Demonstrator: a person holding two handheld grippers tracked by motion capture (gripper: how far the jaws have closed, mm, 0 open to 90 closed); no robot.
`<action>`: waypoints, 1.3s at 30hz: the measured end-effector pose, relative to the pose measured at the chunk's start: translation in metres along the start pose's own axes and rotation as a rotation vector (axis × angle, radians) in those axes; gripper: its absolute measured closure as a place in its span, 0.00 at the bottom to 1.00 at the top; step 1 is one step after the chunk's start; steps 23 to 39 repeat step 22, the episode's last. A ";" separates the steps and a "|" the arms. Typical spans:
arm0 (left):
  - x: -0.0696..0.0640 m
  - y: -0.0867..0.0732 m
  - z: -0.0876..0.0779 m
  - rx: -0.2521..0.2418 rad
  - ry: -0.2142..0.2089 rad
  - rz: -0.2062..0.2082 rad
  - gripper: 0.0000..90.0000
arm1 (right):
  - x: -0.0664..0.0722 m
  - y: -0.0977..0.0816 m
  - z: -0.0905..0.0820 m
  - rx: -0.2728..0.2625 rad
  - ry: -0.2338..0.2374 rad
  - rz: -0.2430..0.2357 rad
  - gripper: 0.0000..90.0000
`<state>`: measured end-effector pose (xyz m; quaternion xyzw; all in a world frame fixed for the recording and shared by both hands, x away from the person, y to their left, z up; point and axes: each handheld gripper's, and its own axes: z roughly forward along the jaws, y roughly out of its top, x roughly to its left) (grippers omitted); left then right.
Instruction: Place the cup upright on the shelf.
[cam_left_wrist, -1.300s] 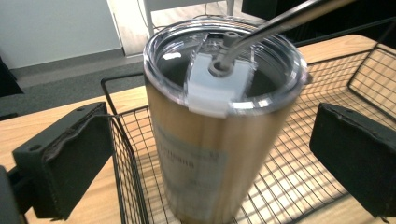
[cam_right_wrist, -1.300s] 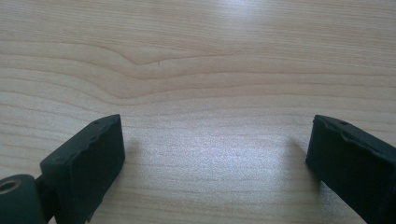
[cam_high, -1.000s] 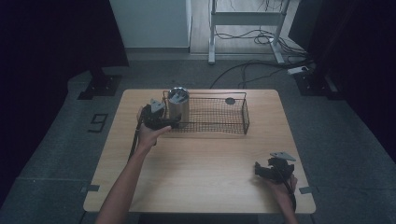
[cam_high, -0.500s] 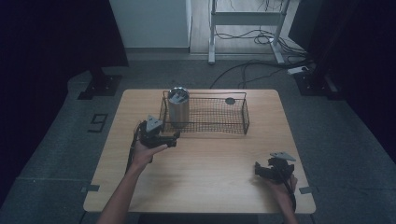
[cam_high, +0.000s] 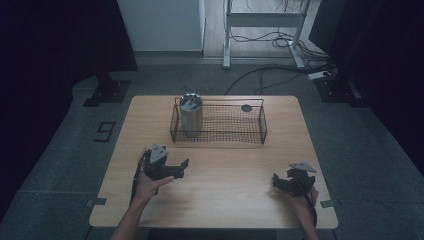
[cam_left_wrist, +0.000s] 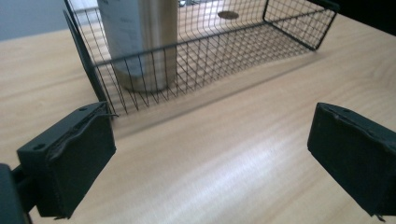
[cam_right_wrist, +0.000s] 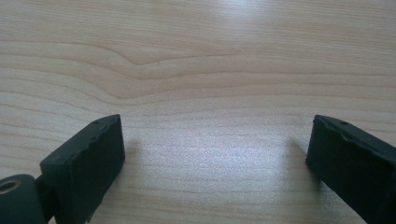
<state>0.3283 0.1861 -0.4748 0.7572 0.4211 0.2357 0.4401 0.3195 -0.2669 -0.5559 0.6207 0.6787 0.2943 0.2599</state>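
The metal canister (cam_high: 191, 116) is standing upright inside the left end of the wire basket (cam_high: 235, 134), a little above the middle of the high view.

Nearest, in the lower part of that view, 2 hands are holding 2 tools over the wooden surface (cam_high: 225, 205). The left tool (cam_high: 183, 169) is sitting at lower left of centre, its jaws spread wide with nothing between them, pointing toward the right of the frame. The right tool (cam_high: 276, 183) is sitting at lower right, close to the surface's near right corner, well apart from the basket; its jaws are also standing wide apart and gripping nothing.

In the right gripper view, the right tool (cam_right_wrist: 215, 158) is showing 2 black pads at the bottom corners, with bare wood grain between and beyond them.

In the left gripper view, the left tool (cam_left_wrist: 210, 158) is framing bare wood in the lower half. Beyond it, in the upper half, the basket (cam_left_wrist: 219, 51) is running from upper left to upper right, and the canister (cam_left_wrist: 140, 37) is standing behind the mesh at upper left. A small dark disc (cam_left_wrist: 228, 15) is lying on the basket floor near the top of the frame; in the high view the disc (cam_high: 246, 108) is lying toward the far right part of the basket.
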 end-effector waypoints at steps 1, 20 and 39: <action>-0.002 -0.003 -0.001 0.008 -0.002 0.001 0.01 | 0.000 0.000 0.000 0.000 0.000 0.000 0.04; -0.003 -0.035 -0.014 0.023 -0.012 -0.070 0.03 | 0.000 0.000 0.000 -0.001 0.002 -0.001 0.04; -0.004 -0.035 -0.013 0.026 -0.015 -0.066 0.02 | 0.000 0.000 0.000 -0.001 0.002 -0.001 0.04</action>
